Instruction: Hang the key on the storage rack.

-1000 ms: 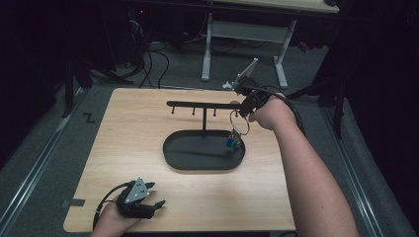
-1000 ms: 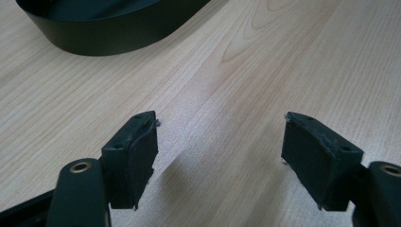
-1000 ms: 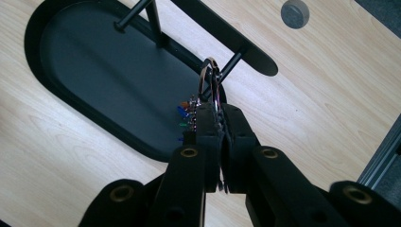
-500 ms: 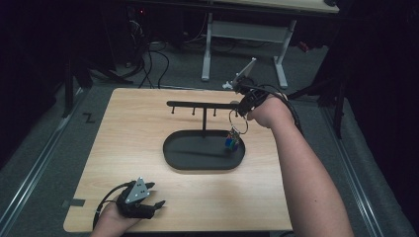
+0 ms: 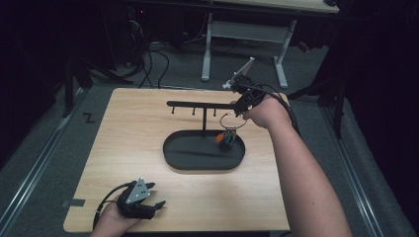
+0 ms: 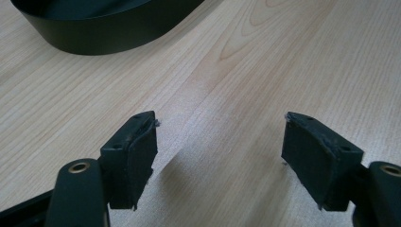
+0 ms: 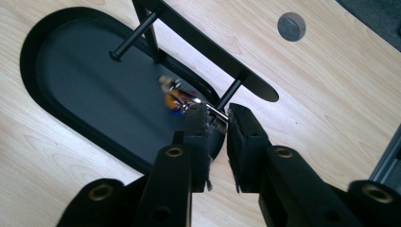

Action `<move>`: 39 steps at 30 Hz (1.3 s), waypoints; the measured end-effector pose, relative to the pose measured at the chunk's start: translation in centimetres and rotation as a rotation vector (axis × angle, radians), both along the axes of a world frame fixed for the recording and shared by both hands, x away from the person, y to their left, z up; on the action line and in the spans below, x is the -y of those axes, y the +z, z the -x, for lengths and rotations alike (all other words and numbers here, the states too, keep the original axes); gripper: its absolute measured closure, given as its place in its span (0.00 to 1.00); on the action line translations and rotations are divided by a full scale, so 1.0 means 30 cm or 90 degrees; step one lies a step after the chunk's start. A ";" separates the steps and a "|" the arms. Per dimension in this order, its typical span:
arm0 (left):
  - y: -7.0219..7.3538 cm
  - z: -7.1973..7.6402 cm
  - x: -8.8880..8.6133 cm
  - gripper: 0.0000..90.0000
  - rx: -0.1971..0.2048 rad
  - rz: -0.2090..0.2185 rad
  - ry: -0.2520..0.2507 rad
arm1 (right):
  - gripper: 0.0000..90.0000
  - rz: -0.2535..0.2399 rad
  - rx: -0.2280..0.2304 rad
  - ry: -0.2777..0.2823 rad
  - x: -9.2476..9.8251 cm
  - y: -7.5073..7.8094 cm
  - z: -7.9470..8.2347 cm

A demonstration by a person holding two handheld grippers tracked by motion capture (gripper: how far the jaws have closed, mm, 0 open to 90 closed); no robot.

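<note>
1. Right gripper [image 7: 218,124] is up by the right end of the rack bar [image 5: 200,104], jaws nearly pressed together and pinching a thin metal key ring [image 7: 215,112] between the tips
2. In the high view the ring [image 5: 230,120] loops down from the jaws, with the bunch of keys [image 5: 225,138] (orange, blue, green tabs) hanging below it over the right end of the tray [image 5: 188,163]
3. From the right gripper view the keys [image 7: 176,98] sit just beyond the jaw tips, blurred, over the tray floor; one rack peg [image 7: 230,94] is just beyond the tips to their right, a second peg [image 7: 132,37] farther out on the left
4. Left gripper [image 6: 220,151] is low over the bare wood table [image 6: 265,71], jaws spread wide, nothing between them
5. Ahead and left of the left jaws: the curved black wall of the tray [image 6: 113,33], well apart from the tips
6. In the high view the left gripper [image 5: 141,197] sits near the table's front edge, held in the person's hand, well apart from the rack
</note>
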State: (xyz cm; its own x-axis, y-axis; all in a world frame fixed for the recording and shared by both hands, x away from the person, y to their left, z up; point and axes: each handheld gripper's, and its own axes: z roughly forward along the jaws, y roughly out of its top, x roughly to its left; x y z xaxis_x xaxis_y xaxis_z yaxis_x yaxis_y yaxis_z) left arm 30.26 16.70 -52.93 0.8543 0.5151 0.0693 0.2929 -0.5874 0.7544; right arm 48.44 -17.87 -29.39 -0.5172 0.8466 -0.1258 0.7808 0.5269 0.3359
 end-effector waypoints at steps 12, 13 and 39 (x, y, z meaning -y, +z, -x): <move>-0.001 -0.002 0.007 0.31 0.005 -0.001 0.000 | 0.69 -0.013 0.005 -0.024 0.026 -0.009 0.031; 0.001 -0.002 0.010 0.31 0.003 -0.003 -0.002 | 0.63 -0.016 0.010 -0.026 0.028 -0.016 0.038; 0.002 -0.002 0.010 0.30 0.012 0.001 0.004 | 0.28 -0.091 0.094 -0.042 0.073 -0.120 0.160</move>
State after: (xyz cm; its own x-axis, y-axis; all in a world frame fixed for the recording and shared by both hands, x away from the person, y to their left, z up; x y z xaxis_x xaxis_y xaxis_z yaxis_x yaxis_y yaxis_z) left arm 30.33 16.41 -52.86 0.8494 0.5210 0.0843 0.2825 -0.5838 0.7612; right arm 43.64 -20.06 -32.99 -0.4451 0.8926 -0.0720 0.7482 0.4149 0.5177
